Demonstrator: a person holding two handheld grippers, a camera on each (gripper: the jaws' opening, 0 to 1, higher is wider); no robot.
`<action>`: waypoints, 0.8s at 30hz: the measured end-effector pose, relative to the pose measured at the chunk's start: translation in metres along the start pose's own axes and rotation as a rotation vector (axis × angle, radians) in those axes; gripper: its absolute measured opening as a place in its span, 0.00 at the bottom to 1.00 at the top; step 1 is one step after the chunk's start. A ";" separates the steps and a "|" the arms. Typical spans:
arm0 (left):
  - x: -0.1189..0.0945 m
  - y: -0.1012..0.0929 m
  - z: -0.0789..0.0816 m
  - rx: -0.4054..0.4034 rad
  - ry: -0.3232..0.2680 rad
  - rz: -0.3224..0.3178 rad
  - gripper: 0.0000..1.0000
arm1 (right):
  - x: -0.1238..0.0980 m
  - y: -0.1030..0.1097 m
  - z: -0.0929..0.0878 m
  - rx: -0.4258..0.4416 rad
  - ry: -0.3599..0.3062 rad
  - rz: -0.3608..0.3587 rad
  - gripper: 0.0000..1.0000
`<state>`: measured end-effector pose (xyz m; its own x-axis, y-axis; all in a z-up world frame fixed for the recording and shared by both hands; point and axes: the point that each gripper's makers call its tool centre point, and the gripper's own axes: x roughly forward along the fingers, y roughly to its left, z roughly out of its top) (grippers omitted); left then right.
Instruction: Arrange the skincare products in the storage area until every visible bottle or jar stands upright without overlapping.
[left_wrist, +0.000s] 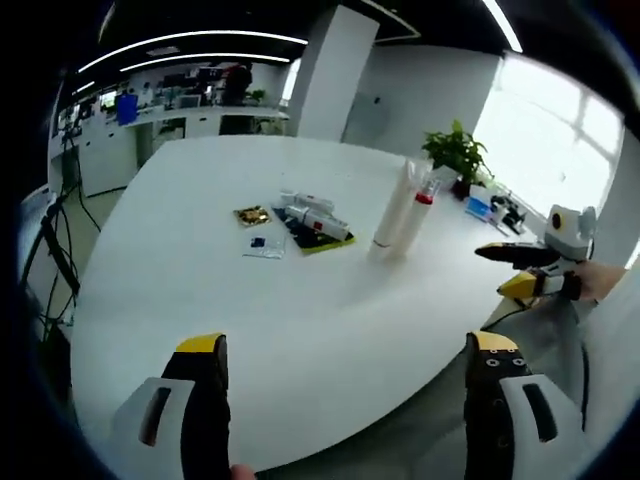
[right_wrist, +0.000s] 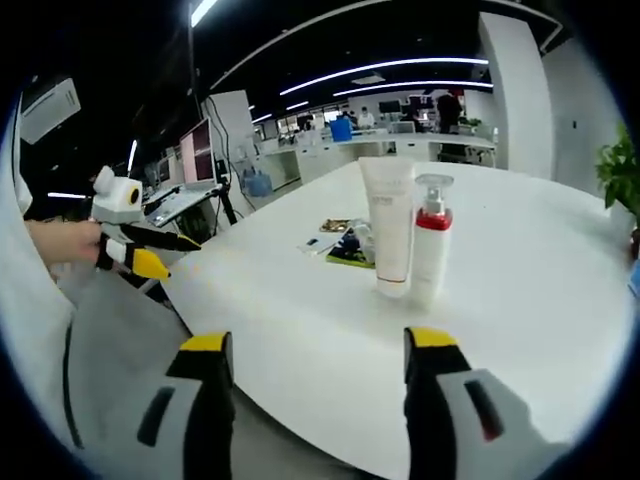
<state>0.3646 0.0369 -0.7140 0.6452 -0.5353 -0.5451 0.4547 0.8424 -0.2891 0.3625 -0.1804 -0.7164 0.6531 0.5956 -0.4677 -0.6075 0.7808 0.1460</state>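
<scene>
white round table (left_wrist: 300, 300) holds a tall white tube (right_wrist: 388, 225) and red-collared white pump bottle (right_wrist: 432, 240), upright, touching, at twelve o'clock in the right gripper view. small packets (left_wrist: 305, 222) lie flat at eleven o'clock, likely unsorted. left gripper (left_wrist: 345, 350) and right gripper (right_wrist: 318, 345) gape, empty.

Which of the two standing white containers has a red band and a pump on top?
The pump bottle, on the right of the pair in the right gripper view. The tube beside it is plain white and wider at the top, with no pump.
</scene>
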 end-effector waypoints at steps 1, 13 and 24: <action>-0.002 0.000 0.002 0.014 -0.006 0.008 0.97 | 0.000 0.000 0.000 -0.001 0.001 -0.001 0.70; -0.018 0.017 0.004 0.015 -0.034 0.059 0.94 | 0.001 0.001 -0.002 -0.009 0.011 -0.002 0.69; -0.016 0.018 0.005 0.001 -0.048 0.059 0.93 | 0.002 0.002 -0.004 -0.022 0.033 -0.003 0.69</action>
<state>0.3650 0.0603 -0.7067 0.6995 -0.4874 -0.5226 0.4157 0.8724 -0.2573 0.3608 -0.1784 -0.7211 0.6397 0.5864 -0.4969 -0.6155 0.7780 0.1258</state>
